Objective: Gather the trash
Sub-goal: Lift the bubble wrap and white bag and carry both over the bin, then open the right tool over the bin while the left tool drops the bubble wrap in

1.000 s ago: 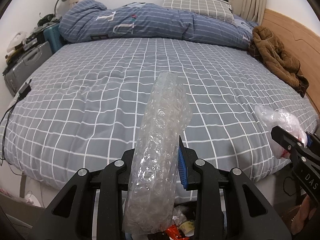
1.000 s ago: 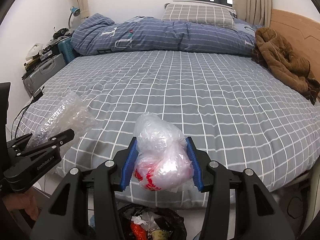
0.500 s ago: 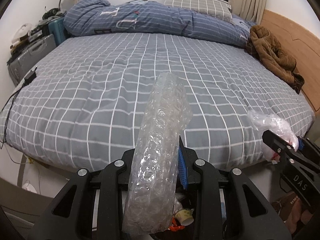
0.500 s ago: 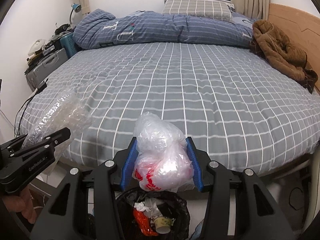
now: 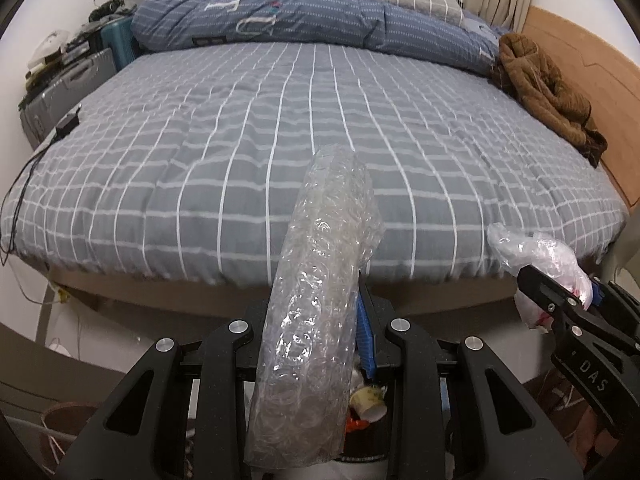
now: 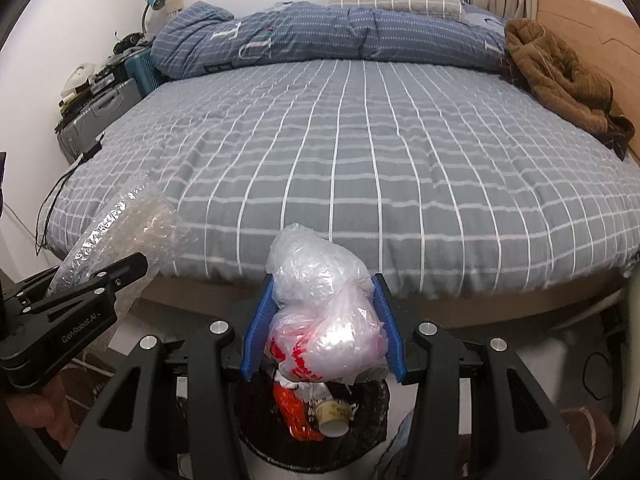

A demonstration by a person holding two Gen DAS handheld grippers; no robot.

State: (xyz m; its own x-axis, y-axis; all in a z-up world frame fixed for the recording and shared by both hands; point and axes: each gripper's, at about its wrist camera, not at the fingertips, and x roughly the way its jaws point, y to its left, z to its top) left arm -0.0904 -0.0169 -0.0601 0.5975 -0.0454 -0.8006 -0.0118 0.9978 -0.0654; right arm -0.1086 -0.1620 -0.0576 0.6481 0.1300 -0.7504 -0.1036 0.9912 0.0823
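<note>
Beside the bed (image 5: 320, 128), the left hand-held gripper (image 5: 320, 332) clamps bubble wrap (image 5: 316, 320); the right hand-held gripper (image 6: 324, 328) clamps a plastic bag (image 6: 324, 320).

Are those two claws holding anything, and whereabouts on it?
Left gripper pinches a clear bubble-wrap roll near its lower middle. Right gripper squeezes a crumpled white plastic bag with red print across its middle.

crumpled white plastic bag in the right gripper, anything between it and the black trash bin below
Nothing: in the right wrist view the crumpled white plastic bag with red print hangs directly over the black-lined trash bin, with only open air between them.
</note>
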